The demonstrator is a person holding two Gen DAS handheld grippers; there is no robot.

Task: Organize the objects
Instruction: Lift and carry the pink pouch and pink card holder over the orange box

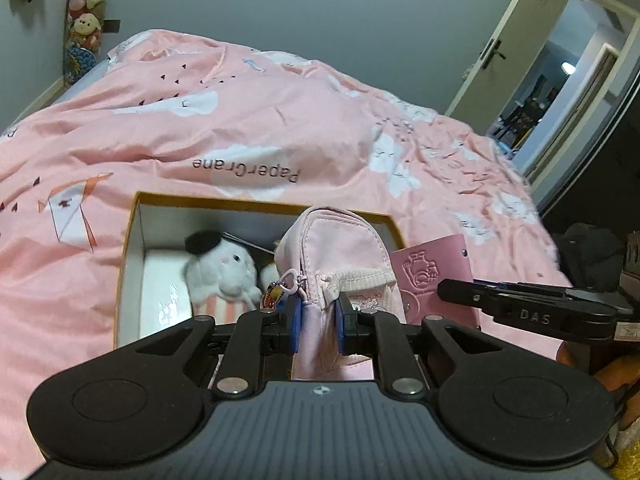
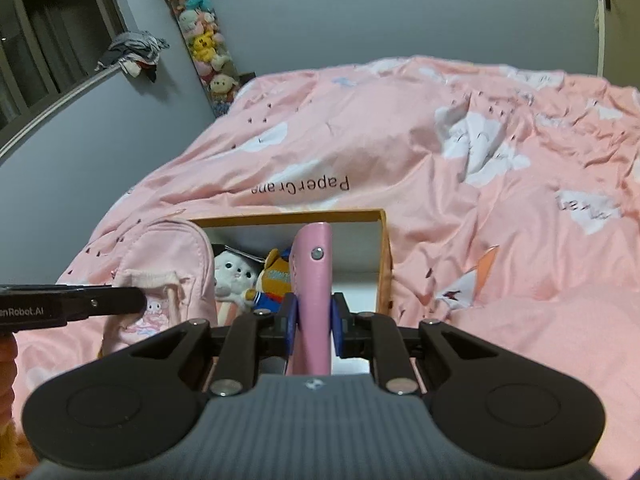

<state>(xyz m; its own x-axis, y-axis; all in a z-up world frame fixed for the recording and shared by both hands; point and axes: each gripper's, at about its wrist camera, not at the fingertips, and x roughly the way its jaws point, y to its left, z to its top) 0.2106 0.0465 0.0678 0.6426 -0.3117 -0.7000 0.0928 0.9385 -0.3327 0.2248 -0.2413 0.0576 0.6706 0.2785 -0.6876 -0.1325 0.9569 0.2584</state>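
Note:
My left gripper [image 1: 318,326] is shut on a small pale pink zip bag [image 1: 340,252], held up above the near side of an orange-rimmed cardboard box [image 1: 128,240] on the bed. My right gripper [image 2: 313,322] is shut on a pink leather wallet [image 2: 314,264], held edge-up beside the bag; the wallet [image 1: 434,276] also shows in the left wrist view, at the bag's right. Inside the box lie a white plush with a black hat [image 1: 222,266] and an orange plush [image 2: 278,272]. The bag [image 2: 160,268] appears at the left in the right wrist view.
A rumpled pink duvet [image 1: 280,120] covers the bed around the box. Plush toys hang in a column on the far wall [image 2: 204,44]. An open door [image 1: 560,72] stands at the right. A dark object [image 1: 588,256] lies at the bed's right edge.

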